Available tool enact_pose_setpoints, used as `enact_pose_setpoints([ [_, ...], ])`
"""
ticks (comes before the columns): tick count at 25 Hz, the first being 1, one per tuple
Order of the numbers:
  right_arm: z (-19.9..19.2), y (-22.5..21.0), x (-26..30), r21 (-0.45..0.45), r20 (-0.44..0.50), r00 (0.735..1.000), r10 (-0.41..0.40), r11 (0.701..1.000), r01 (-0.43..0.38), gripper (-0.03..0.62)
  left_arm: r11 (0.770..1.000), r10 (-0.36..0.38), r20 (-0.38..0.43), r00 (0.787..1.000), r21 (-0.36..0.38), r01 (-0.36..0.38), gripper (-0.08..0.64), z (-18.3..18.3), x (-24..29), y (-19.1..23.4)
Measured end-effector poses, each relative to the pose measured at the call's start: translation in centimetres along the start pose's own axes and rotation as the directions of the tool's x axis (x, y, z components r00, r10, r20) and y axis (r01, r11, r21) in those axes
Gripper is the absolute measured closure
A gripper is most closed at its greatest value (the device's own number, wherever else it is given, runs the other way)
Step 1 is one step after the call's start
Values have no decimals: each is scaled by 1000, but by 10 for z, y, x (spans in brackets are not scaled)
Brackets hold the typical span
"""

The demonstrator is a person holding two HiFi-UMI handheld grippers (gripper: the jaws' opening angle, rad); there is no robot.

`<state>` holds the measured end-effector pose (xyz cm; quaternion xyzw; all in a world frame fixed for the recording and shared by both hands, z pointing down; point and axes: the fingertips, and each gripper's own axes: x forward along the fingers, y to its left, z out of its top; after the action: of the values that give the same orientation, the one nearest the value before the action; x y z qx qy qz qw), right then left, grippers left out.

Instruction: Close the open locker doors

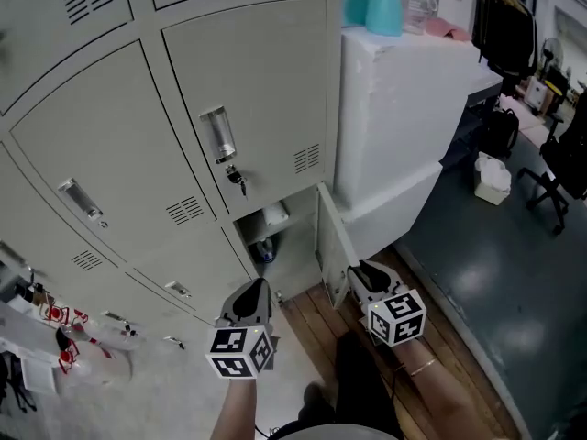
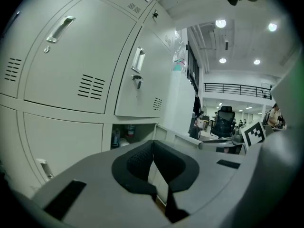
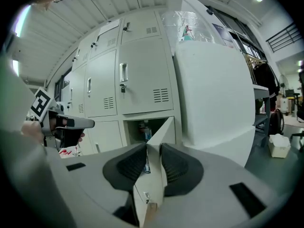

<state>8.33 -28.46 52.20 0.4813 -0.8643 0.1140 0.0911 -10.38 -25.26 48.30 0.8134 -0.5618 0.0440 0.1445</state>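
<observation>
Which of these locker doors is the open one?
The lowest door in the rightmost column, swung out with its edge between the right gripper's jaws; all other doors sit flush.

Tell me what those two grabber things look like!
The left hand-held gripper and the right hand-held gripper have smooth grey bodies that narrow to two jaws lined with black ridged pads. Each carries a white box with black square markers: left cube, right cube. The forearms have no sleeves, and a thin bracelet circles the right wrist.
</observation>
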Motion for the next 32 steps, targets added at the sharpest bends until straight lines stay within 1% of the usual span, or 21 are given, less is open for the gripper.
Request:
enact_pose_setpoints([
  [6, 1, 35, 16, -40, -5, 998, 62, 997, -62, 479, 998, 67, 18, 998, -12, -66, 538, 3, -24, 21],
  [12, 4, 67, 38, -98, -18, 991, 131, 986, -132, 466, 992, 127, 32, 991, -17, -126, 538, 8, -40, 40],
  [19, 10, 101, 71, -142, -34, 976, 213, 966, -216, 469, 980, 199, 47, 979, -40, -197, 539, 11, -48, 65],
  [32, 25, 144, 143, -184, -58, 948, 312, 930, -318, 485, 951, 305, 50, 951, -68, -301, 538, 18, -52, 110],
])
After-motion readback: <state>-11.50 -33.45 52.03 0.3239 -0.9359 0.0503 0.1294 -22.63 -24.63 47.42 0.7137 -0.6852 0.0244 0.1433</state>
